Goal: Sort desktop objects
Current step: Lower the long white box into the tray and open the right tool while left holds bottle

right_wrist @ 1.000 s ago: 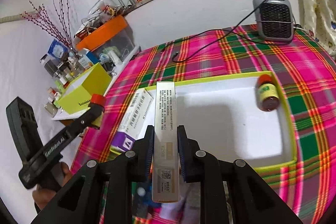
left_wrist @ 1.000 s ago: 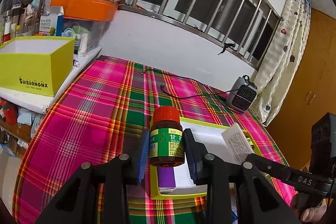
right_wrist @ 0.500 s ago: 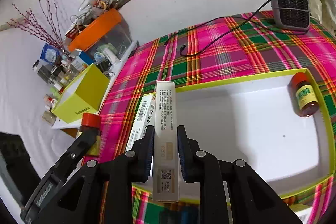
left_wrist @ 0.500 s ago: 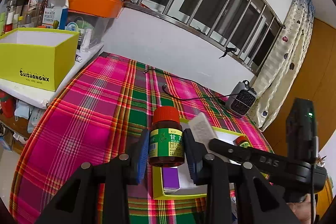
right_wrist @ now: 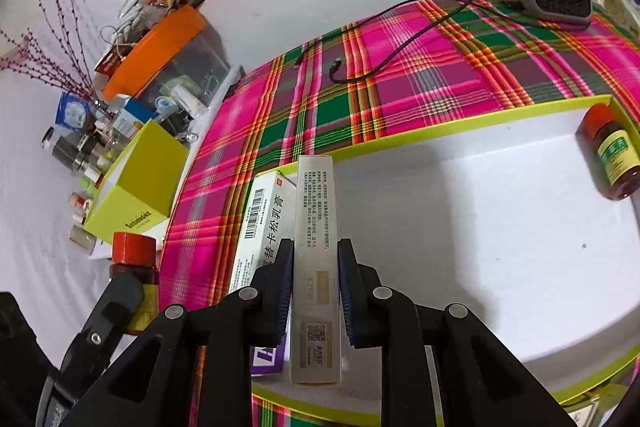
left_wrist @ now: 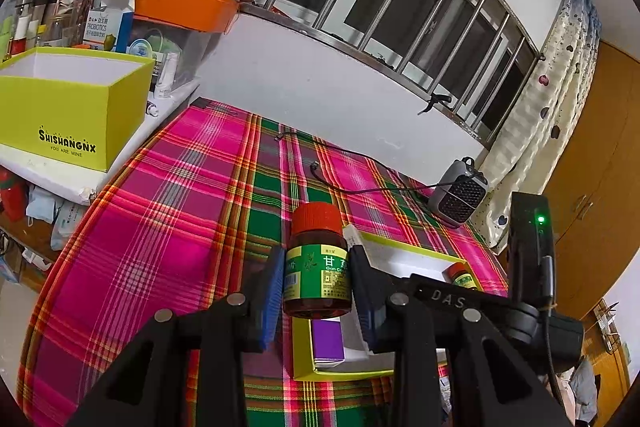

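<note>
Right gripper (right_wrist: 314, 291) clamped on a slim box (right_wrist: 316, 267), held over the white tray (right_wrist: 480, 247); second bottle (right_wrist: 614, 159) seen at its far corner. Left gripper (left_wrist: 316, 287) clamped on a red-capped bottle (left_wrist: 318, 263); window bars (left_wrist: 400, 7) seen only there.

"SHISHANGNX YOU ARE MINE" on yellow box (left_wrist: 72, 115), "PROBIOTICS" on carton (left_wrist: 105, 27)

Between my left pads sits a glossy amber bottle (left_wrist: 317, 269) with a ribbed red plastic cap and slick paper label. My right pads (right_wrist: 285, 291), ridged blue rubber, press a smooth pale cardboard carton (right_wrist: 316, 267). At twelve o'clock lies woven plaid cloth (right_wrist: 420, 83); the tray (right_wrist: 500, 247) looks matt white card, lime-edged.
</note>
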`<action>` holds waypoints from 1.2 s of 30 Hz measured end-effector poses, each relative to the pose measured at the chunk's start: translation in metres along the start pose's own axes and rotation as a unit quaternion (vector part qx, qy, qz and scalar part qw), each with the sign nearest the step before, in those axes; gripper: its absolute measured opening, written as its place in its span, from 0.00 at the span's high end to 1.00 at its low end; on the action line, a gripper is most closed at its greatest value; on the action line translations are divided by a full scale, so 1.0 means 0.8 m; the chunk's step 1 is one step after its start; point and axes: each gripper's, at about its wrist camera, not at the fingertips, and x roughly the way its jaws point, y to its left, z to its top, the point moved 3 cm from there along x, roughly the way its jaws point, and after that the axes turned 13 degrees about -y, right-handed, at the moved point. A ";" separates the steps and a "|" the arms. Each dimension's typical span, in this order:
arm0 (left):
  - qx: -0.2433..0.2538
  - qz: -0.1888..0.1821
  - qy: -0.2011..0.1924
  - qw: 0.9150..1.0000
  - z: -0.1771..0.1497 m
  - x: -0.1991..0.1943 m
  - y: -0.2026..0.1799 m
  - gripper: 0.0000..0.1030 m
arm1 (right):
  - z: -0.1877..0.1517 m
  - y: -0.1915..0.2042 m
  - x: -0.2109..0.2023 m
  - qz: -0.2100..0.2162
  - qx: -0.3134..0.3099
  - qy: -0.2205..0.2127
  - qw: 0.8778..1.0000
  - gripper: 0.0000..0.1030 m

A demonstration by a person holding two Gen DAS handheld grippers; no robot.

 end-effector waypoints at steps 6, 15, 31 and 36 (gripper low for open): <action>0.003 -0.003 0.003 1.000 -0.002 0.001 -0.002 0.68 | -0.002 0.004 0.006 0.005 0.016 0.003 1.000 0.78; 0.002 -0.005 0.007 1.000 -0.004 0.003 -0.002 0.68 | -0.008 0.003 0.012 0.037 0.053 0.017 0.998 0.74; 0.018 -0.013 0.012 1.000 -0.008 0.006 -0.012 0.68 | -0.001 0.009 -0.039 0.048 -0.025 -0.016 0.998 0.75; 0.028 -0.018 0.015 0.999 -0.013 0.008 -0.018 0.68 | 0.005 -0.007 -0.075 0.034 -0.043 -0.043 0.998 0.74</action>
